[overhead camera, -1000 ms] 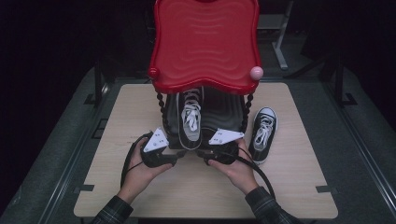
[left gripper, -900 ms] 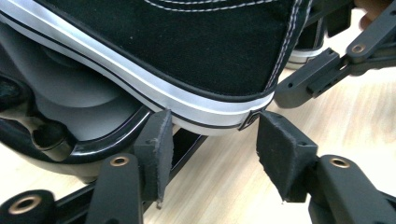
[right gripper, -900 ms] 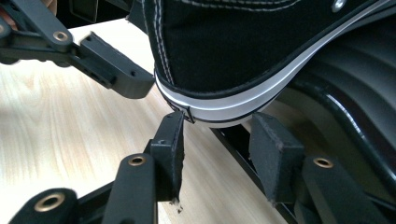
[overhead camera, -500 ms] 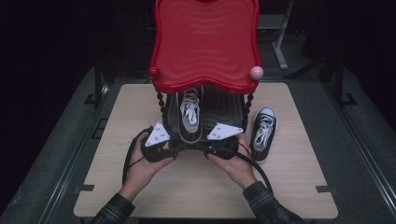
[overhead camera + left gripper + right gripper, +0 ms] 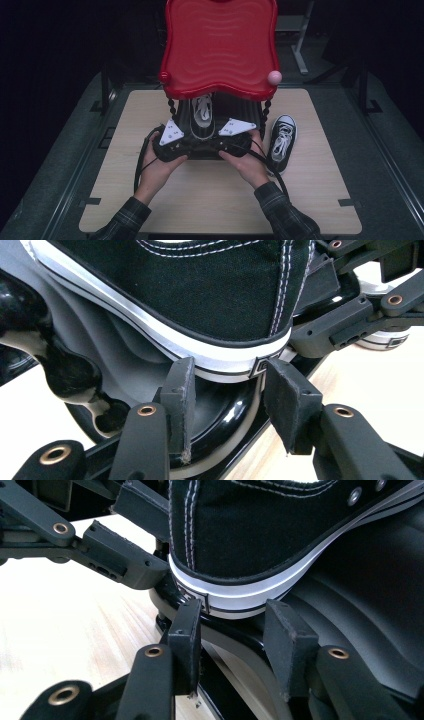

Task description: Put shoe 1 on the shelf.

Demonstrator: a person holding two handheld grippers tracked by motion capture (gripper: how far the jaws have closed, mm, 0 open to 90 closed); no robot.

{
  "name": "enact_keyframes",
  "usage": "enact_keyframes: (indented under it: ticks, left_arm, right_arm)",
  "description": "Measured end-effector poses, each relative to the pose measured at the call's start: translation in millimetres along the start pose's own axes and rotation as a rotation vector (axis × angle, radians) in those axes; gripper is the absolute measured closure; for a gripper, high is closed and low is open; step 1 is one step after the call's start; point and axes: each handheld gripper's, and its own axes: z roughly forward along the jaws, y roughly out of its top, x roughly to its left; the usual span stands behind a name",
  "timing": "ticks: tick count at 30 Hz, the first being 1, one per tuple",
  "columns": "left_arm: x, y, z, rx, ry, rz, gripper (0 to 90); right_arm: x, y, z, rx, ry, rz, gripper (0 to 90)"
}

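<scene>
The black high-top sneaker (image 5: 202, 113) stands on the lower shelf (image 5: 227, 415) of the red-topped shoe rack (image 5: 220, 45), heel toward the person. Its mate, the second sneaker (image 5: 282, 142), lies on the worktop (image 5: 200, 200) just beside the rack's right post.

Both claws meet at that heel. The left claw (image 5: 230, 375) stands about half wide and its jaws have just been closing. The white rubber heel edge sits at the pad tips and the glossy shelf rim lies in the gap below, with nothing pinched yet. The right claw (image 5: 232, 615) is in much the same state from the other side: half wide, jaws just closing, and the sole's edge above the pads rather than between them.

The main risk I see is that either claw shuts on the shelf rim instead of the shoe. The pads sit low, so a squeeze here could catch the rim or only the thin sole lip. A pull would then tug the whole rack, which looks top-heavy, or let the heel slip free. The two claws are also crowded at one spot and could knock each other. An uneven pull may twist the sneaker against the post.
</scene>
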Motion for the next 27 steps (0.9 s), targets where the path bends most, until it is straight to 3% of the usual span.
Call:
enact_keyframes:
  ticks: [5, 10, 12, 18, 27]
  left_arm:
    - [2.0, -0.4, 3.8, 0.01, 0.029, -0.004, 58.2]
    - [3.2, -4.5, 9.3, 0.064, 0.054, 0.006, 60.8]
    - [3.2, -5.3, 10.0, 0.065, 0.056, 0.001, 61.1]
    - [5.5, -6.4, 7.1, 0.089, 0.087, 0.006, 63.4]
    - [5.4, -6.3, 6.1, 0.06, 0.057, -0.016, 56.5]
  right_arm:
    - [-0.5, 2.5, 6.4, 0.013, -0.013, 0.004, 59.0]
    - [-0.4, 2.7, 17.2, 0.045, -0.016, -0.007, 59.3]
    - [-0.7, 2.7, 18.2, 0.047, -0.016, -0.01, 59.3]
    - [0.5, 5.7, 24.3, 0.052, -0.003, 0.019, 59.8]
    - [-3.5, 3.5, 20.7, 0.037, 0.021, 0.026, 57.2]
